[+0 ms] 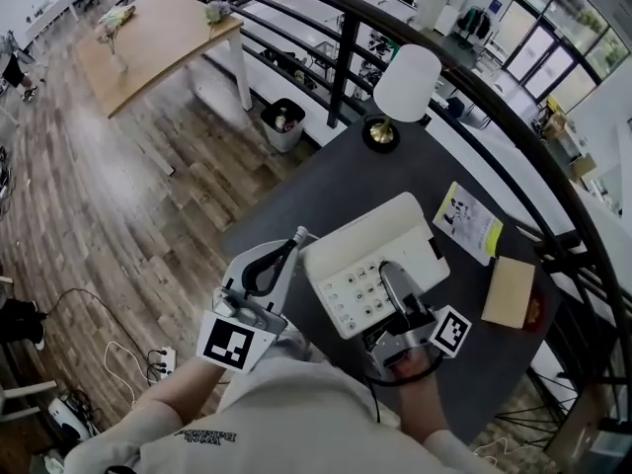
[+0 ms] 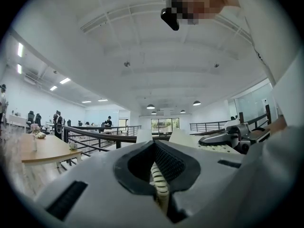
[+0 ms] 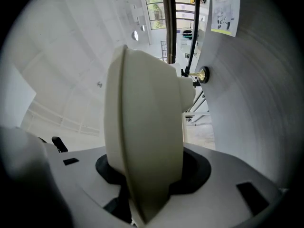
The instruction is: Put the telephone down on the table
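I count one telephone [image 1: 367, 257], one lamp [image 1: 407, 82], one leaflet [image 1: 467, 221], one brown card [image 1: 510, 291], one tabletop [image 1: 321, 194], one bin [image 1: 284, 123].

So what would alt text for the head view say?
From above, a person's right gripper clamps a cream telephone over a dark round table, with the left gripper at the phone's left edge. A white lamp stands at the table's far side.

left tool [image 1: 286, 250] level, jaws pinching cord [image 2: 159, 184]; right tool [image 1: 393, 279] jaws clamping telephone [image 1: 370, 255] edge
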The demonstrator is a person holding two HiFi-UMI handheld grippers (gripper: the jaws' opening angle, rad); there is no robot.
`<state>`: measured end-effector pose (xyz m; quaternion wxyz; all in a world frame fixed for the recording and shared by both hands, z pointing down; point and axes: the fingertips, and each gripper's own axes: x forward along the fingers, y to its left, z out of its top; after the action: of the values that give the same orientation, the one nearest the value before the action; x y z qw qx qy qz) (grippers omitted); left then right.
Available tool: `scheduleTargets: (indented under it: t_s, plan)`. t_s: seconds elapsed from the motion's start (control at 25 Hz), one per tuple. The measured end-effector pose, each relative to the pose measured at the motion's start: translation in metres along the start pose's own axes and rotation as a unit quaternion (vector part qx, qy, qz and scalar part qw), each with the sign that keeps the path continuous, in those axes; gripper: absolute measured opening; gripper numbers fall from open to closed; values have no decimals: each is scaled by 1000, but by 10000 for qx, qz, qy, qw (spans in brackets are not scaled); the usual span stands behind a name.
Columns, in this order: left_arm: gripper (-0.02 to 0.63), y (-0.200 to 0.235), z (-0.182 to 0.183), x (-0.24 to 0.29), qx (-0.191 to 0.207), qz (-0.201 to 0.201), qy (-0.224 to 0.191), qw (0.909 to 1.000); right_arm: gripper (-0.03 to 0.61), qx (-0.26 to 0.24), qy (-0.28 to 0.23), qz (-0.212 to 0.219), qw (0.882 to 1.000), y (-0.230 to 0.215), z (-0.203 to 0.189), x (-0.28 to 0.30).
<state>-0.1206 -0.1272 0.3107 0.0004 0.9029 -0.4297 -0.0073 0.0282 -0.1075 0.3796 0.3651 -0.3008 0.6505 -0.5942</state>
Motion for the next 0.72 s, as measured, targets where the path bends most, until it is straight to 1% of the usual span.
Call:
scheduleTargets:
  t_s: [0.2, 0.4, 0.6, 0.72]
  plan:
    - [5, -6, -4, 11, -32, 162, 58, 9998, 198, 62, 53, -101, 9999, -6, 12, -4]
    - [5, -11, -17, 16, -83, 192, 210, 9996, 198, 151, 109, -240, 9995, -21, 17, -8]
    - [5, -4, -29, 24, -161, 266, 299, 9991, 198, 193, 128, -412, 9989, -38, 22, -5]
    - [5, 5, -41, 35, -241, 316, 382, 9985, 198, 212, 145, -603, 9979, -56, 29, 0]
